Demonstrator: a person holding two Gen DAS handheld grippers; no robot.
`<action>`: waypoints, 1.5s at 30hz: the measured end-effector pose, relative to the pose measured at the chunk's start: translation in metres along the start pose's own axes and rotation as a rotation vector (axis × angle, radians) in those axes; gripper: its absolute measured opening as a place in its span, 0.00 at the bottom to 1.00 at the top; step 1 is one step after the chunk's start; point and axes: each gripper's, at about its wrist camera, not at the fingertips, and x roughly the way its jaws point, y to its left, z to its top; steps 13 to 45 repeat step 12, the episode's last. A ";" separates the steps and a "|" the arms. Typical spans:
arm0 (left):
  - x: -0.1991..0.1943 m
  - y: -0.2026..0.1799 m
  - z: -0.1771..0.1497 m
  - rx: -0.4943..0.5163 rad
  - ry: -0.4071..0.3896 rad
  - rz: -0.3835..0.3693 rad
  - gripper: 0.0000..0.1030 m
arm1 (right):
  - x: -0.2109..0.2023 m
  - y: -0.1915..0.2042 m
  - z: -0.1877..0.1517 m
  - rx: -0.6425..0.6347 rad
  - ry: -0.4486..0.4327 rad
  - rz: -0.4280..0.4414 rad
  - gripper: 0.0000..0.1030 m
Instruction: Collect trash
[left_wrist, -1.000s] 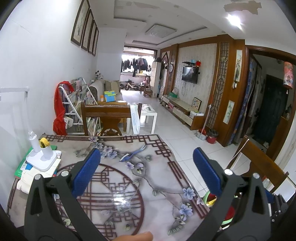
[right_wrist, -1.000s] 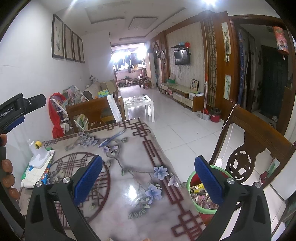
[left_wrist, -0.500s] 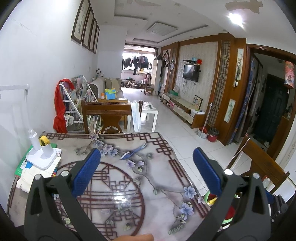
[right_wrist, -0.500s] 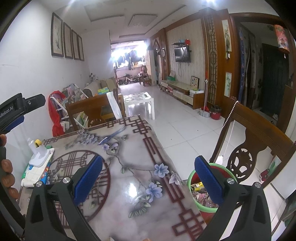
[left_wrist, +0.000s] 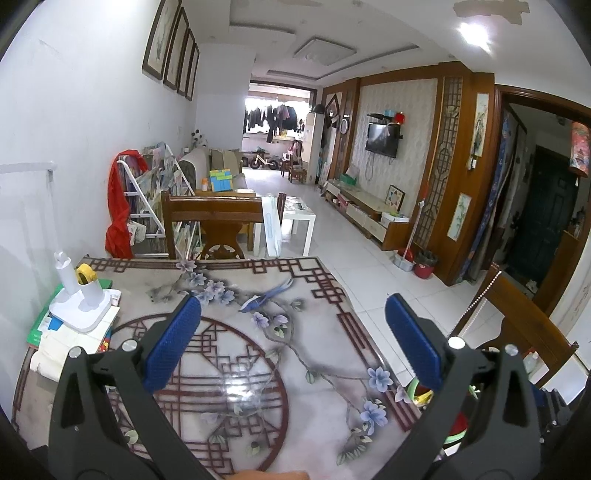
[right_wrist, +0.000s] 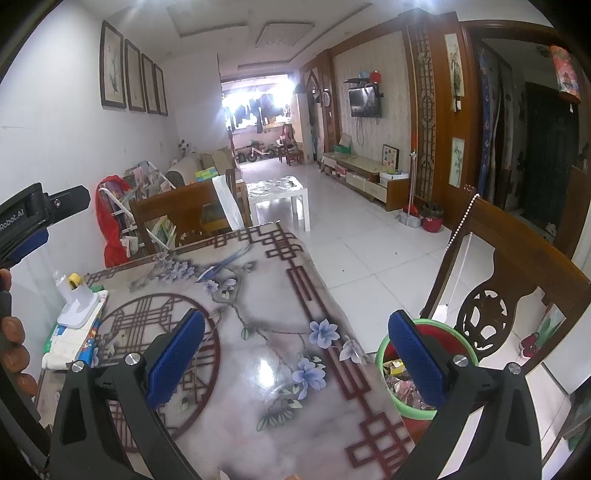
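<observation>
Both grippers hang over the table with jaws wide open and nothing in them: the left gripper and the right gripper. No loose trash shows on the tabletop. The green trash bin sits on the floor just beside the table's right edge, full of scraps. Look around slowly for more trash before reaching.

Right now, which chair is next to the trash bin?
The carved chair at the table's right side; the green bin sits just in front of it. The other chair stands at the table's far end.
</observation>
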 end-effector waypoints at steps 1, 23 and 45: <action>0.000 0.002 -0.002 -0.001 0.005 0.000 0.95 | 0.001 0.000 -0.001 0.000 0.004 0.001 0.94; 0.024 0.035 -0.017 -0.096 0.103 0.054 0.95 | 0.068 0.014 -0.019 -0.096 0.157 0.047 0.94; 0.024 0.035 -0.017 -0.096 0.103 0.054 0.95 | 0.068 0.014 -0.019 -0.096 0.157 0.047 0.94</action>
